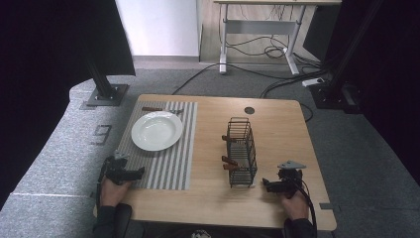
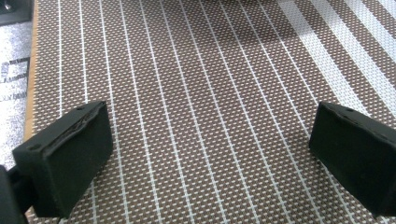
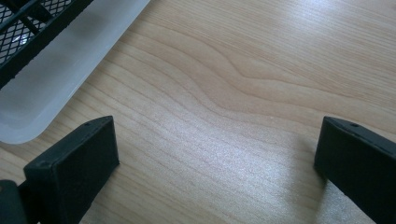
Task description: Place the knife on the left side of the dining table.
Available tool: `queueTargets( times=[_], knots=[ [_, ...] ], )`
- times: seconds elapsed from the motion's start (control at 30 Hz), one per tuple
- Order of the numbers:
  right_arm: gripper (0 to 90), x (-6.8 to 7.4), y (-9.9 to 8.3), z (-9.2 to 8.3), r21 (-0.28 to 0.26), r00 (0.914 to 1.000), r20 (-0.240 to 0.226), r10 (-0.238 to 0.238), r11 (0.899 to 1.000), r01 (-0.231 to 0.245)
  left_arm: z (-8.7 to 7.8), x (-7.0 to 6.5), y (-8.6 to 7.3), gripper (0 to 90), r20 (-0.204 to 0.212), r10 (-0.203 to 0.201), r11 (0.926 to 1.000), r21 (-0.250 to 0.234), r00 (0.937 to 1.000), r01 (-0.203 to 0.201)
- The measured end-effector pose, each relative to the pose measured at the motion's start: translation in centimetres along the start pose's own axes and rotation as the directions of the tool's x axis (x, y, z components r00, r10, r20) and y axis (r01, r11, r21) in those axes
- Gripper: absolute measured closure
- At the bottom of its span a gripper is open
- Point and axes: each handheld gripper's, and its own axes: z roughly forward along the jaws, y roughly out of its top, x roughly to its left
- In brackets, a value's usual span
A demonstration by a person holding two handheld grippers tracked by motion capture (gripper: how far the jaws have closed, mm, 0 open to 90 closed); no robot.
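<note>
My left gripper (image 1: 138, 173) rests at the near left of the wooden table (image 1: 277, 124), over the front edge of a striped placemat (image 1: 176, 163). Its jaws stand wide apart above the woven mat (image 2: 205, 93) with nothing between them (image 2: 210, 154). A white plate (image 1: 157, 130) lies on the mat farther back. My right gripper (image 1: 266, 184) sits at the near right, just right of a black wire rack (image 1: 241, 151) holding brown-handled utensils (image 1: 229, 161). Its jaws are open over bare wood (image 3: 215, 158), empty, with the rack's corner (image 3: 28, 28) and its clear tray (image 3: 56, 79) at upper left.
A brown-handled utensil (image 1: 161, 109) lies behind the plate on the mat. A round cable hole (image 1: 249, 110) marks the table's far side. Black frame posts (image 1: 101, 79) stand on the grey floor at both far corners, and a white desk (image 1: 260, 25) with cables stands beyond.
</note>
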Motion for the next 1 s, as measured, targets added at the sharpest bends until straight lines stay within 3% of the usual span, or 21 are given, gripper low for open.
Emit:
queueTargets(
  times=[0.27,0.43,0.83,1.0],
  knots=[
    [0.0,0.0,0.0,0.0,0.0,1.0,0.0,0.0,1.0,0.0,-0.1,0.0,0.0,0.1,0.001,-0.011,0.9999,-0.002,0.9999,0.011],
    [0.0,0.0,0.0,0.0,0.0,1.0,0.0,0.0,1.0,0.0,-0.5,0.5,0.0,1.0,0.028,-0.062,0.9976,-0.027,0.9977,0.063],
    [0.0,0.0,0.0,0.0,0.0,1.0,0.003,0.002,1.0,-0.002,-1.6,-0.6,1.2,0.7,0.053,-0.037,0.9962,-0.077,0.9979,0.041],
    [0.0,0.1,0.0,0.0,0.0,1.0,0.004,0.004,1.0,-0.004,-2.3,-1.7,2.4,0.0,0.102,-0.015,0.9942,-0.105,0.9946,0.026]
  ],
)
